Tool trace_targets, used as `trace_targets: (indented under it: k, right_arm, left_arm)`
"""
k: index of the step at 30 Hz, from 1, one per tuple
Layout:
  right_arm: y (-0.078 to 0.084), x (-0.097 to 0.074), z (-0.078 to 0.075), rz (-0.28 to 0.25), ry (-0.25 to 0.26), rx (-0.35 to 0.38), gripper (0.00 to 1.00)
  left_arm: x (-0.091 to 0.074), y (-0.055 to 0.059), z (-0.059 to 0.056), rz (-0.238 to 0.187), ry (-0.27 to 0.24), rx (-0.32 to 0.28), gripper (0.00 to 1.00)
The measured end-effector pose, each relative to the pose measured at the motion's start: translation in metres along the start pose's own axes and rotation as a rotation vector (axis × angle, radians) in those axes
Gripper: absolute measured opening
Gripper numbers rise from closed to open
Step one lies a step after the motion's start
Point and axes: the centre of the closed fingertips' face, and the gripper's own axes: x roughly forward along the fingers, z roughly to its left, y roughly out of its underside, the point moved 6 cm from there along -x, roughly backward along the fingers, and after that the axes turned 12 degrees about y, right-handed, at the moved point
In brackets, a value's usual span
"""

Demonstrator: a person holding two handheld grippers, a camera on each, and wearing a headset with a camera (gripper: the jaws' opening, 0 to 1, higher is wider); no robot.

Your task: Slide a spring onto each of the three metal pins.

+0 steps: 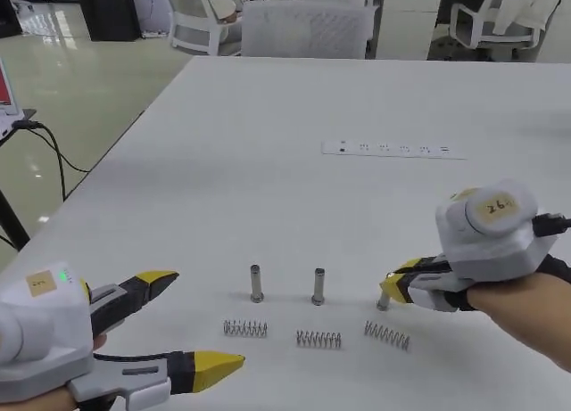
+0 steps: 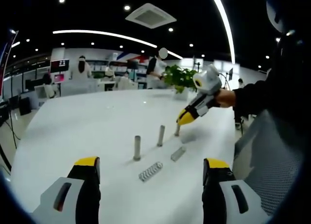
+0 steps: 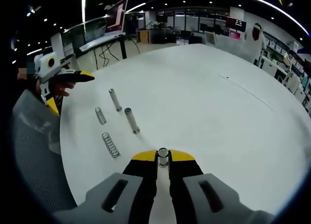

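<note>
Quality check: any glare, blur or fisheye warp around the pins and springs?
Head view: even light, faint shadows; three upright steel pins and three wire coil springs sharp. Left gripper view: fisheye bows the white table; ceiling light strips blow out. Right gripper view: same bowing; right gripper closed on the nearest pin, far springs small.

Quick tally from us: three metal pins standing on the one white table, namely the left pin, the middle pin and the right pin. Three springs too, so one per pin: left spring, middle spring, right spring. Two grippers, the left gripper and the right gripper. One power strip. Behind the table we count three office chairs: left chair, middle chair, right chair.
</note>
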Motion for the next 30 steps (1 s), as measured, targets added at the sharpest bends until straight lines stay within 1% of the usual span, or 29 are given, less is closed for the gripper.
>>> trace_targets:
  k: [4,7,12,17,22,25,28,30]
  right_arm:
    - [0.0,0.0,0.0,0.0,-0.001,-0.006,0.06]
    - [0.0,0.0,-0.001,-0.005,0.002,-0.01,0.08]
    - [0.002,-0.006,-0.003,-0.009,0.006,-0.008,0.1]
    - [0.009,-0.012,-0.005,-0.007,0.01,-0.007,0.1]
    - [0.02,-0.018,-0.005,0.01,0.005,-0.016,0.1]
    - [0.025,-0.021,-0.003,0.019,-0.006,-0.018,0.1]
    - [0.03,-0.023,0.005,0.023,-0.05,-0.039,0.1]
    - [0.033,-0.024,0.012,0.032,-0.081,-0.073,0.11]
  left_arm:
    - [0.0,0.0,0.0,-0.001,0.001,0.001,0.84]
    - [-0.001,0.0,0.0,-0.001,-0.001,0.001,0.84]
    - [-0.001,0.0,0.0,0.001,0.002,0.002,0.84]
    - [-0.001,0.0,0.0,0.002,0.004,0.003,0.84]
    - [-0.002,0.0,0.0,0.001,0.006,0.002,0.84]
    - [-0.001,0.0,0.0,0.001,0.008,0.002,0.84]
    - [-0.001,0.0,0.0,0.001,0.009,0.001,0.84]
    - [-0.001,0.0,0.0,0.001,0.011,0.001,0.84]
